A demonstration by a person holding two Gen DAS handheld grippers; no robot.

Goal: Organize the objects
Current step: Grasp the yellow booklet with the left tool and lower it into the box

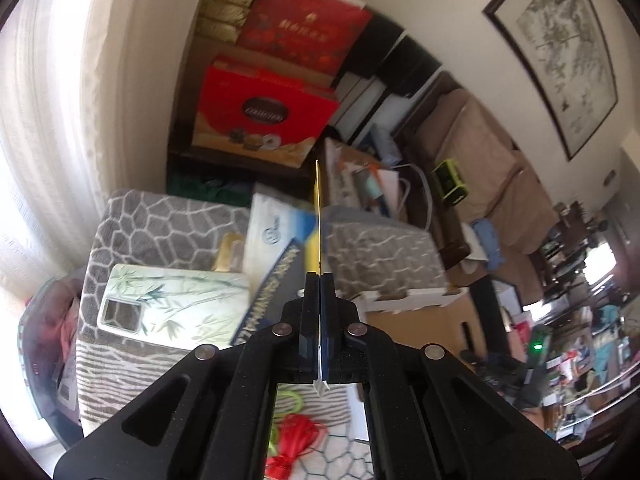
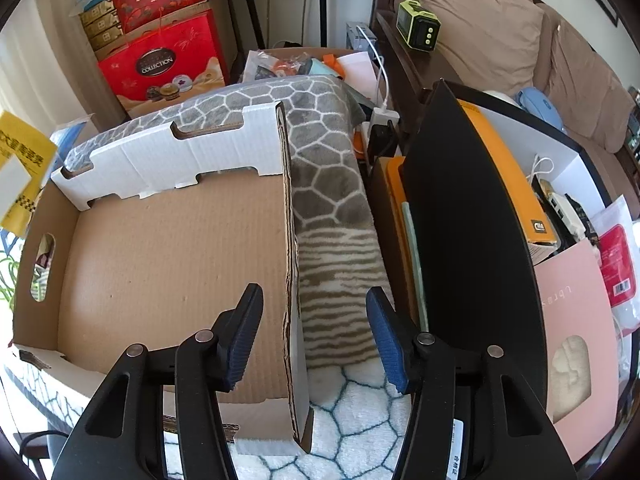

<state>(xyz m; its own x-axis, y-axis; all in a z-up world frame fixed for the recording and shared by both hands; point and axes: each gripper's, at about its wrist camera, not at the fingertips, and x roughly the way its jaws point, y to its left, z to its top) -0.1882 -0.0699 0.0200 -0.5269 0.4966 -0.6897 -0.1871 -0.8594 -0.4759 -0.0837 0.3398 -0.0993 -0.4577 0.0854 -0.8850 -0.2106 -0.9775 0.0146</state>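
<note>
Left wrist: jaws clamp thin card edge-on.

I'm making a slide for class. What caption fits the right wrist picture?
Open tongs straddle the side wall of an empty cardboard box on a grey patterned blanket.

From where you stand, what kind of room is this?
Probably a cluttered living room at home: a brown sofa with cushions, a framed painting on the wall, and stacked red gift boxes in the corner.
</note>
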